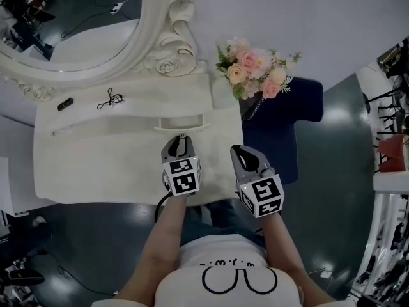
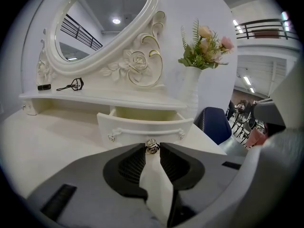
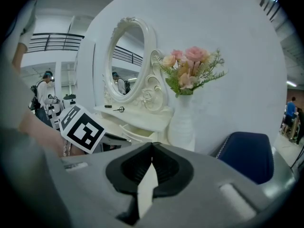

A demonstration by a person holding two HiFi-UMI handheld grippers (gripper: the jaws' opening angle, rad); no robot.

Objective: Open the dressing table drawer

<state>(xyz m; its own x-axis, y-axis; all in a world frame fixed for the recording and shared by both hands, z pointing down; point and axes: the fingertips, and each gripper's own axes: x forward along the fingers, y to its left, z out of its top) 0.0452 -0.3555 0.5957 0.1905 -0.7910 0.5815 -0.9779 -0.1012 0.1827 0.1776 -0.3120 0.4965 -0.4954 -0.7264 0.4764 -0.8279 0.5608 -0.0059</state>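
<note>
The white dressing table has a small drawer under its raised shelf, and the drawer stands pulled partly out. In the left gripper view the drawer shows its pale inside and a curved front. My left gripper points at the drawer front. Its tips are shut on the small metal drawer knob. My right gripper hovers to the right near the table's front right corner, holding nothing. Its jaws are shut, tip against tip.
An oval mirror in a carved white frame stands at the back. A white vase of pink flowers sits at the table's right end. A dark blue chair is beside the table on the right. Small black items lie on the shelf.
</note>
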